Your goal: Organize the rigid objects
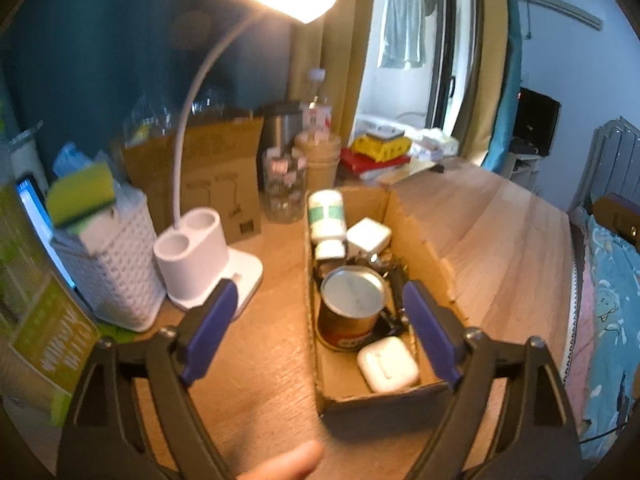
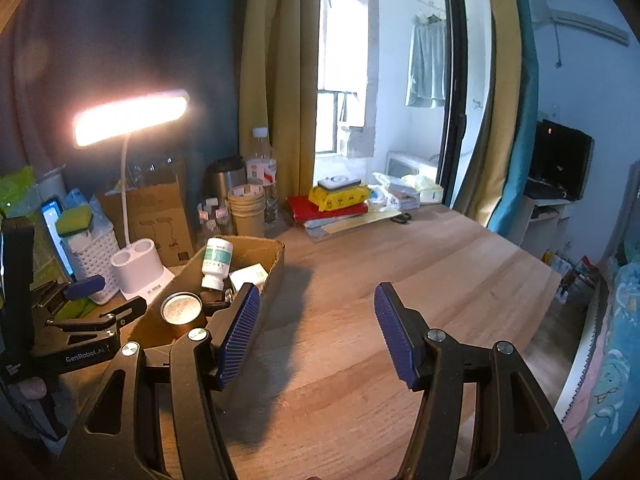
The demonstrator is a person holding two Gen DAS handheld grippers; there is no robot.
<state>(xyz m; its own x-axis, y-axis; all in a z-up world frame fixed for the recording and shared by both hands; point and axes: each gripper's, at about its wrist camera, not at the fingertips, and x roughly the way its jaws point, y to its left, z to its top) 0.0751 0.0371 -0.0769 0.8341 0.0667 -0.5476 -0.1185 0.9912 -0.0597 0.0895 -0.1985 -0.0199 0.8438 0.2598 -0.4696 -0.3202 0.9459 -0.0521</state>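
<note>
An open cardboard box (image 1: pixel 416 236) stands on the wooden desk. In it are a brown tin can (image 1: pixel 352 308), a white earbud case (image 1: pixel 387 364), a white-and-green pill bottle (image 1: pixel 327 216), a white charger cube (image 1: pixel 368 237) and dark small items. My left gripper (image 1: pixel 320 320) is open and empty, its jaws spread just above the box's near end. The box (image 2: pixel 256 254), can (image 2: pixel 182 314) and bottle (image 2: pixel 216 262) also show in the right wrist view. My right gripper (image 2: pixel 316 320) is open and empty over bare desk to the right of the box. The left gripper (image 2: pixel 86 304) shows there at the left.
A lit white desk lamp (image 1: pixel 208 256) stands left of the box, beside a white basket (image 1: pixel 112 276) with a sponge. Behind are a brown bag (image 1: pixel 216 168), cups (image 1: pixel 318 160), a bottle and a red-and-yellow stack (image 1: pixel 380 152). A bed (image 1: pixel 612 320) lies at the right.
</note>
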